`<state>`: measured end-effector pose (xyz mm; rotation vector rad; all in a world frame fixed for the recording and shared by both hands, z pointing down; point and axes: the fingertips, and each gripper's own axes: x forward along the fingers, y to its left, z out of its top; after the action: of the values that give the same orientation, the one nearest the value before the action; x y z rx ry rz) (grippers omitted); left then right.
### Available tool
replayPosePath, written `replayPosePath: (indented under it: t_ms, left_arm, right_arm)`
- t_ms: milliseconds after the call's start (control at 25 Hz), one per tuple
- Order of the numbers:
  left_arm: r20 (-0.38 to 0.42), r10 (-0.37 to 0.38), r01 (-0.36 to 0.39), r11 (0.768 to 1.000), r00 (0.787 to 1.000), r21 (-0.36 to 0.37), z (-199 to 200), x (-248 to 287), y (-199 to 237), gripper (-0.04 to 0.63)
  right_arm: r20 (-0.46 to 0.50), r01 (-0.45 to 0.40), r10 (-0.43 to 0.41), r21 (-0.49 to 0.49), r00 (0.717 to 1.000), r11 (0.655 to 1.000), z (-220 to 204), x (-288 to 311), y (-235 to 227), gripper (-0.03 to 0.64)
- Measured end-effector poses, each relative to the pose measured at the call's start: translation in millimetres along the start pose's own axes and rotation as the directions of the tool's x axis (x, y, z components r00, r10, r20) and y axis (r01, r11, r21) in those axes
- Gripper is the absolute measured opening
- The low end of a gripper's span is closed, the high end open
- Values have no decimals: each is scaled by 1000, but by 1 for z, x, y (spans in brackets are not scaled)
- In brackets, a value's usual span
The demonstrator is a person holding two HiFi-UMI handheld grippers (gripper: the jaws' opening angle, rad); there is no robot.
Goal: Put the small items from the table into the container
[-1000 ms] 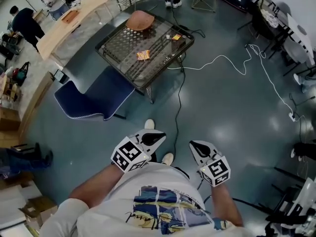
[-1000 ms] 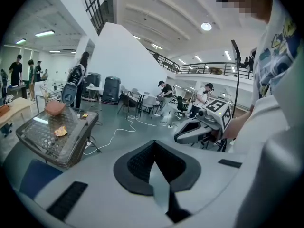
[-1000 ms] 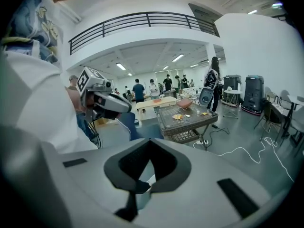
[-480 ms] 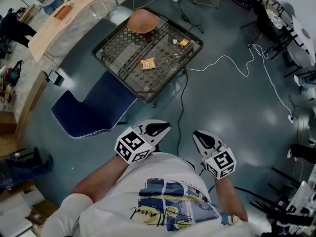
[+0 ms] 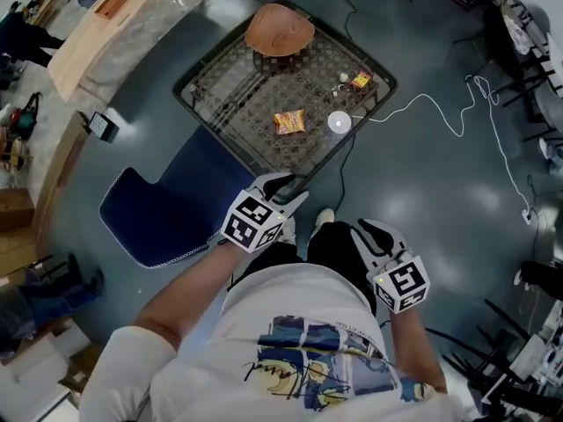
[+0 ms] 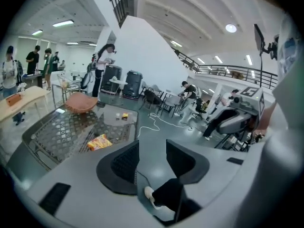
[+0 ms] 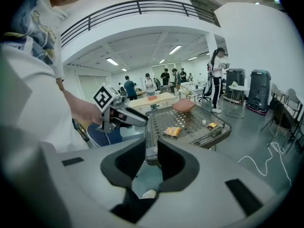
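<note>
A glass-topped table [image 5: 230,104] stands ahead. On it lie an orange snack packet [image 5: 289,122], a small yellow item [image 5: 360,81] and a tiny white piece [image 5: 343,78]. A brown bowl-shaped container [image 5: 280,32] sits at its far edge. My left gripper [image 5: 288,192] hangs by the table's near corner, its jaws opening with nothing between them. My right gripper [image 5: 366,230] is lower and further back over the floor, its jaws slightly apart and empty. The left gripper view shows the packet [image 6: 99,141] and the container [image 6: 81,102]; the right gripper view shows the packet [image 7: 172,131] and the left gripper [image 7: 137,119].
A blue chair [image 5: 163,209] lies left of the table. A white cable [image 5: 444,105] runs over the floor at right, and a black cable leads from the table toward my shoe [image 5: 324,220]. A long wooden table [image 5: 114,25] stands at upper left. Chairs line the right edge.
The table has come much nearer in the head view. My left gripper has reached forward to the table's near corner and its jaws have parted. The right gripper came along behind.
</note>
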<state>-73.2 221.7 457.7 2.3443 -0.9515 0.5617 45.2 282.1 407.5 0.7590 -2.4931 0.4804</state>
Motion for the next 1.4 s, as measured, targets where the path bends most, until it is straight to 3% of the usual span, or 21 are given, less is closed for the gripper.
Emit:
replayPosePath:
  t_ms: [120,280,400,520,720,960,1200,1400]
  left_arm:
    - [-51,86,-88,995,995,-39,-1,32,50,199]
    - [-149,186,-202,974,971,-105,-8,79,114,240]
    - [-215,257,-295,940,942,-169,-14,111,153,265]
    - [-290,312,-383,893,905,-236,-24,141,189,301]
    - [-395,376,-486,844,838,-228,-42,173,229,324]
    - [-478,397,-526,833,783,-170,-61,192,248,324]
    - [-488,404,-533,831,774,-157,-51,190,260,237]
    - [-453,391,-507,845,801,-168,-24,182,258,209]
  right_arm:
    - [-13,-16,16,14,1000,1000,6,17,-24,61]
    - [-20,-54,55,11,998,998,23,44,-63,60]
    - [-16,-68,68,-13,998,998,40,56,-97,60]
    - [-32,-84,83,-9,996,996,48,64,-130,60]
    - [-64,-97,98,17,993,995,50,74,-172,60]
    - [-88,-106,110,54,990,993,46,82,-202,60]
    - [-92,-104,111,77,990,992,52,93,-224,60]
    - [-87,-123,130,82,988,989,61,107,-235,60]
